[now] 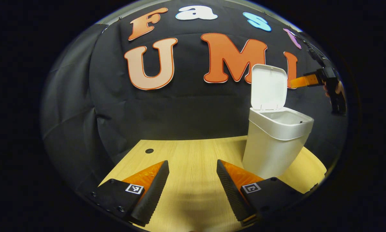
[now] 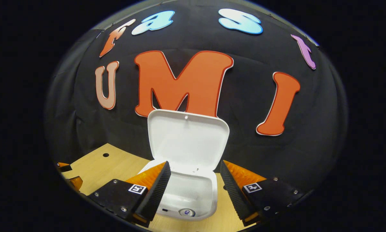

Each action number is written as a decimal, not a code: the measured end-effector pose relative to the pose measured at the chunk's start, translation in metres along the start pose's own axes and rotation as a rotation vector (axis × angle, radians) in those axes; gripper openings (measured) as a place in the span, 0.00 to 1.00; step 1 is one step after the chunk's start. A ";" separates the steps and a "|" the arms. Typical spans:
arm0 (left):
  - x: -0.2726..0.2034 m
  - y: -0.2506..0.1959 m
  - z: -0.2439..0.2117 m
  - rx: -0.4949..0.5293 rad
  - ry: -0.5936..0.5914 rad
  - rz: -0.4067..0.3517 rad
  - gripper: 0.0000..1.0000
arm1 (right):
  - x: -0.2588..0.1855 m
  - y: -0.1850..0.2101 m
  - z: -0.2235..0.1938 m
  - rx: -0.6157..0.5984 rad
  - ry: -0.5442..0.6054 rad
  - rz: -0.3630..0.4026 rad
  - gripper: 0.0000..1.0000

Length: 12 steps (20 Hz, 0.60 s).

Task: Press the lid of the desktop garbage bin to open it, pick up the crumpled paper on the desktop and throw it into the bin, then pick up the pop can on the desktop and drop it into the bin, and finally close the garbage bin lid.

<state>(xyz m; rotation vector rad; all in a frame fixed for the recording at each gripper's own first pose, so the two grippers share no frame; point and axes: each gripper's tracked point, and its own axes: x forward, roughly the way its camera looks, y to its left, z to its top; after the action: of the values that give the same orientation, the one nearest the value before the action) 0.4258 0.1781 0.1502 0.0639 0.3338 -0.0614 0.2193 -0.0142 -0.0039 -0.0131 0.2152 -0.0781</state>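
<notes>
Wood desk [image 1: 186, 154]: light grain, one small round hole [image 1: 149, 150] near its back edge.
Left gripper [image 1: 193, 187]: jaws spread wide, nothing between them, low over bare desk.
Right gripper [image 2: 193, 190]: jaws apart, empty, above the bin mouth (also seen beyond the lid in the left gripper view).
Bin [image 1: 273, 145]: white, on desk.
Lid [image 2: 188, 138]: standing upright, open.
Can [image 2: 187, 212]: top visible inside the bin.
</notes>
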 end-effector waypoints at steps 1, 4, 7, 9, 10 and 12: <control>0.000 0.004 0.000 -0.001 -0.001 0.004 0.95 | 0.003 0.002 0.012 -0.005 -0.017 -0.007 0.94; 0.000 0.013 -0.002 -0.008 -0.001 0.009 0.95 | 0.014 0.004 0.035 -0.008 -0.054 -0.025 0.96; -0.001 0.022 -0.002 -0.017 -0.009 0.021 0.95 | 0.025 0.006 0.056 0.010 -0.081 -0.036 0.97; 0.001 0.026 -0.004 -0.030 -0.007 0.026 0.95 | 0.031 0.005 0.070 0.016 -0.100 -0.045 0.97; 0.001 0.029 -0.005 -0.036 -0.007 0.031 0.95 | 0.035 0.004 0.076 0.018 -0.112 -0.049 0.97; 0.002 0.036 -0.008 -0.046 -0.003 0.047 0.95 | 0.045 0.003 0.088 0.029 -0.134 -0.051 0.97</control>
<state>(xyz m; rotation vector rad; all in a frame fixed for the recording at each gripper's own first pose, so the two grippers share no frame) 0.4280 0.2145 0.1439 0.0266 0.3302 -0.0069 0.2824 -0.0141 0.0722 0.0056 0.0800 -0.1305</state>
